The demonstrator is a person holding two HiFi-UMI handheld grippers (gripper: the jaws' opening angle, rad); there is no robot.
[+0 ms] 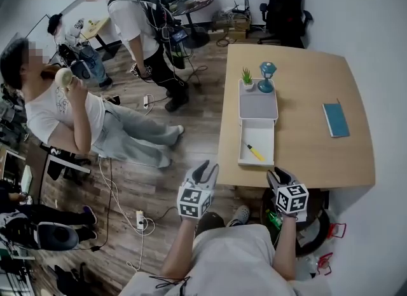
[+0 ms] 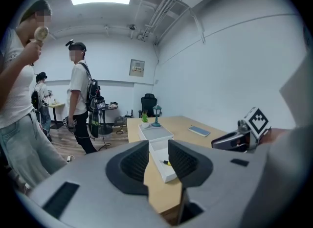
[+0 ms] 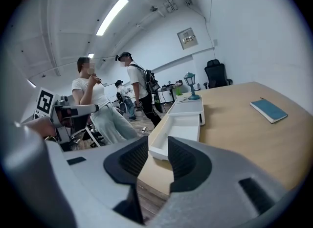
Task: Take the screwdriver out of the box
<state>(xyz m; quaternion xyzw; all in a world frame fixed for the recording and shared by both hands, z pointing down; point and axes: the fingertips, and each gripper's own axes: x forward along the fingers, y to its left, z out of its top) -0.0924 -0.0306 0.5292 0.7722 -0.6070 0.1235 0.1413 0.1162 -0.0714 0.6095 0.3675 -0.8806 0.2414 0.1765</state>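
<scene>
A yellow-handled screwdriver (image 1: pixel 255 153) lies in the open white box (image 1: pixel 244 143) at the near left of the wooden table (image 1: pixel 305 155). The box's lid (image 1: pixel 258 105) lies just beyond it. In the left gripper view the screwdriver (image 2: pixel 167 162) shows between the jaws, still far ahead inside the box (image 2: pixel 169 174). My left gripper (image 1: pixel 205 169) hovers off the table's near edge, open and empty. My right gripper (image 1: pixel 278 175) is at the near edge, open and empty, facing the box (image 3: pixel 177 135). The box's wall hides the screwdriver in the right gripper view.
A small potted plant (image 1: pixel 247 77) and a blue lamp (image 1: pixel 266 77) stand behind the lid. A blue notebook (image 1: pixel 335 119) lies at the table's right. Two people (image 1: pixel 76 120) are on the floor side at the left, with cables and a power strip (image 1: pixel 140 218).
</scene>
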